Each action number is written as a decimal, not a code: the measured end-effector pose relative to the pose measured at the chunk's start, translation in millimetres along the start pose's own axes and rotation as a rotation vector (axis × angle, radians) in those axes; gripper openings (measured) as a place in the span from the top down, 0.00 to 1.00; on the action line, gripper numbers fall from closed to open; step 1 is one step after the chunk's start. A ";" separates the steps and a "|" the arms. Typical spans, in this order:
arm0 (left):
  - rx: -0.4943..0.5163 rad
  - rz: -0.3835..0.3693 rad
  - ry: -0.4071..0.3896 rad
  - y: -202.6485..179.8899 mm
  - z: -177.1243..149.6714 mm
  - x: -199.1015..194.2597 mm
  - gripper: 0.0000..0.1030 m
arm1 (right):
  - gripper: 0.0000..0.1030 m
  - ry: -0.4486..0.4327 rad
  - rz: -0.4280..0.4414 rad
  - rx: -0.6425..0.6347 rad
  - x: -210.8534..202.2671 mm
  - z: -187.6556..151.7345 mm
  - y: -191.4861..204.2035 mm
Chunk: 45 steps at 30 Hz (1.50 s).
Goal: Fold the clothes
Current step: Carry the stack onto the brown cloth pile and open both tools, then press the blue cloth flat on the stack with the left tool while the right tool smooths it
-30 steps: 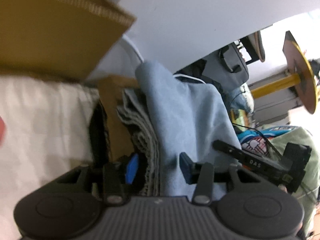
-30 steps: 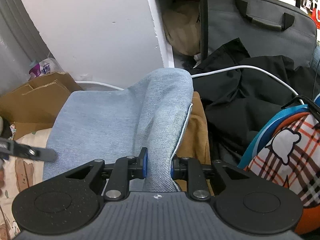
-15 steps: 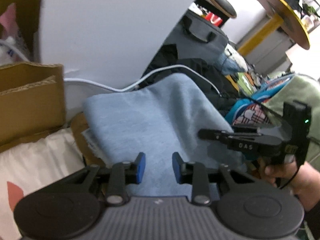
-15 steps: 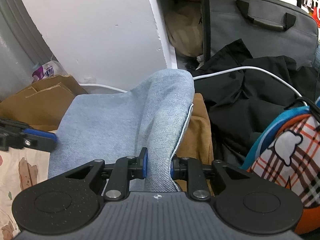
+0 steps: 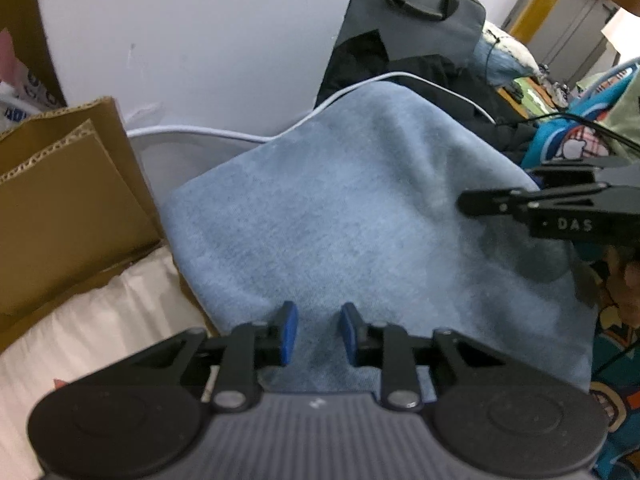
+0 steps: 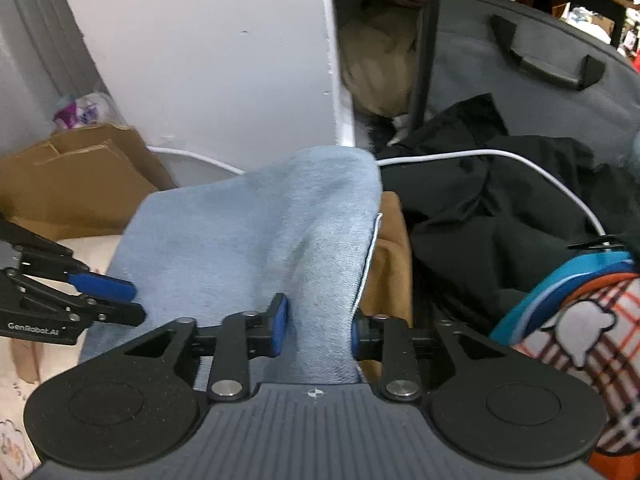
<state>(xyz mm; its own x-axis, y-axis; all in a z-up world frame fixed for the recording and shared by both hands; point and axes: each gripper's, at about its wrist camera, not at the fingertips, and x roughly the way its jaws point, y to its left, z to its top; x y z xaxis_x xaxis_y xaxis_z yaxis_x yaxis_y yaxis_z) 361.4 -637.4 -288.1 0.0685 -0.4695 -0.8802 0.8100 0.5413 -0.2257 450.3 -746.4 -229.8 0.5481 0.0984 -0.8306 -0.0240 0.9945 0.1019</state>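
Right gripper (image 6: 316, 330) has just been opening, jaws now slack around the folded blue denim garment (image 6: 256, 240) lying on the pile; I should lift clear without dragging the fold.

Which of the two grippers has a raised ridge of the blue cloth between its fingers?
The right gripper: the blue denim garment humps up between its jaws. Under the left gripper it lies flat.

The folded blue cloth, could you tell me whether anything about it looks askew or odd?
Yes. The blue cloth is not flat: a raised ridge runs along its right side, between the open fingers of the right gripper, and it lies half over a brown garment.
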 end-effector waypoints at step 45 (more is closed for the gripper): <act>0.088 0.082 -0.061 19.4 -6.9 5.9 0.80 | 0.65 -0.084 0.127 -0.198 40.7 -47.9 100.8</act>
<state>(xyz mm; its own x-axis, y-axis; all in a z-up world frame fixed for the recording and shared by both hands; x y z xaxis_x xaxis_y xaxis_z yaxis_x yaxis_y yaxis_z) 373.5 -624.9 -300.6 0.1694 -0.4692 -0.8667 0.8482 0.5172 -0.1142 430.2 -640.4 -279.5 0.5975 0.2277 -0.7689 -0.2561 0.9628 0.0861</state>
